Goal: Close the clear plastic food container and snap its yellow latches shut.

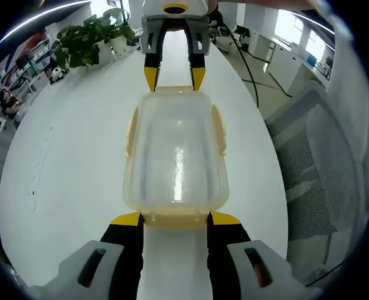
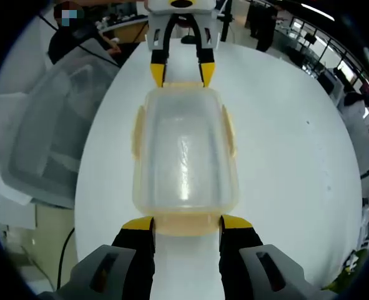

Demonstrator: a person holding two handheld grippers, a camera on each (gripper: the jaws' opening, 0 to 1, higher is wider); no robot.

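Left claw point(image 1: 174, 219): jaws spread, yellow tips at either side of the near-end latch of the container, seemingly just touching the container's end corners; nothing clamped.
Right claw point(image 2: 186, 223): jaws spread, yellow tips flanking the latch at the container's opposite end; nothing clamped. It shows at the top of the left gripper view point(image 1: 174, 76).
Container point(image 1: 175, 156): clear plastic, lid seated on top, lying flat on the tabletop between the two facing claws, its long axis running from one claw to the other.
Yellow latches point(image 1: 218, 129): one on each long side, one at each short end; whether they are snapped down cannot be told.
Tabletop point(image 1: 72, 144): white, with a rounded edge.
Potted plant point(image 1: 90, 39): at the far tabletop edge.
Mesh chair point(image 1: 324, 162): beside the tabletop edge.
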